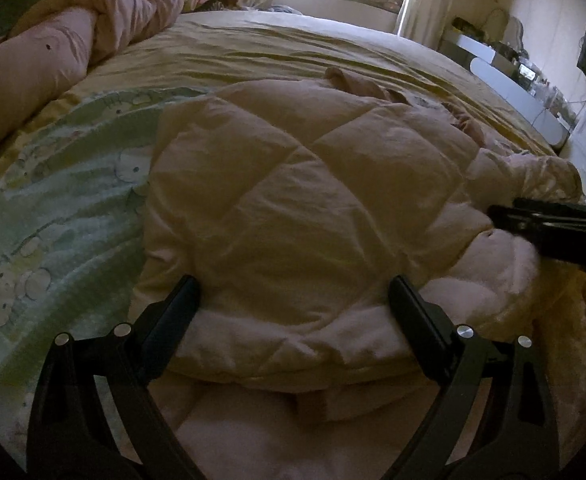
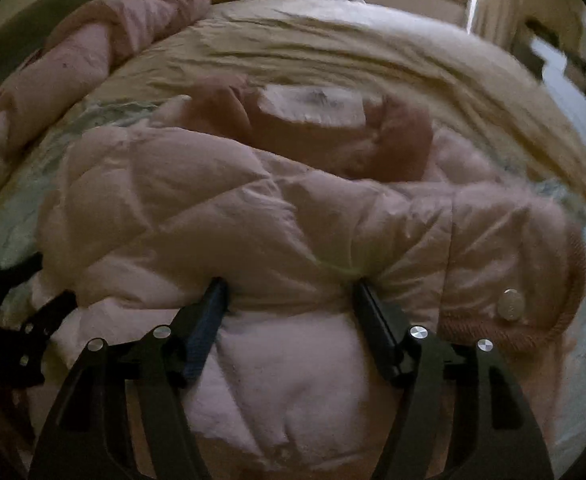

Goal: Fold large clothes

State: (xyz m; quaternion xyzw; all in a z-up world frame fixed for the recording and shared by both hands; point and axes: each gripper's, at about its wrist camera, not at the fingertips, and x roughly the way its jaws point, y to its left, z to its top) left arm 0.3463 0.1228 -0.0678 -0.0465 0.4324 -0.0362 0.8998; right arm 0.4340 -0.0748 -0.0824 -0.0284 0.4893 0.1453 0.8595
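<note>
My left gripper (image 1: 293, 296) points down at a pale quilted padded coat (image 1: 293, 184) lying on a bed (image 1: 277, 44), jaws spread wide across its near edge. My right gripper (image 1: 533, 220) enters from the right, seemingly touching the coat, beside a mint cartoon-print blanket (image 1: 61, 208)

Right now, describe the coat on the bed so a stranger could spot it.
Start at the wide bed with its yellow sheet. Near its front edge lies the pale pink puffy coat, partly over a green cartoon blanket. Only it has diamond quilting.
</note>
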